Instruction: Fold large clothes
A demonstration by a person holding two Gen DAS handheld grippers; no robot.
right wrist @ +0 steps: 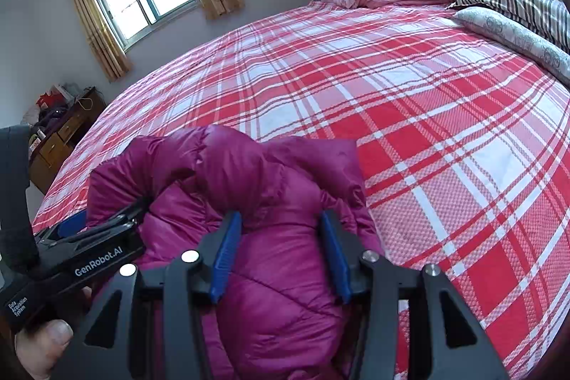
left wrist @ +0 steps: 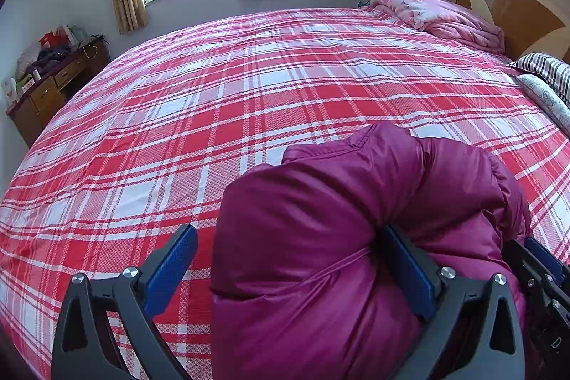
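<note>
Red-plaid bed (left wrist: pixel 249 88) carries the magenta puffer jacket (left wrist: pixel 320 237) bunched at its near edge, w/ right tongs (right wrist: pixel 281 251) clamped on a puffy fold, prob. to lift it, while left tongs (left wrist: pixel 292 269) gape wide, one finger (left wrist: pixel 409 273) dug into fabric.
</note>
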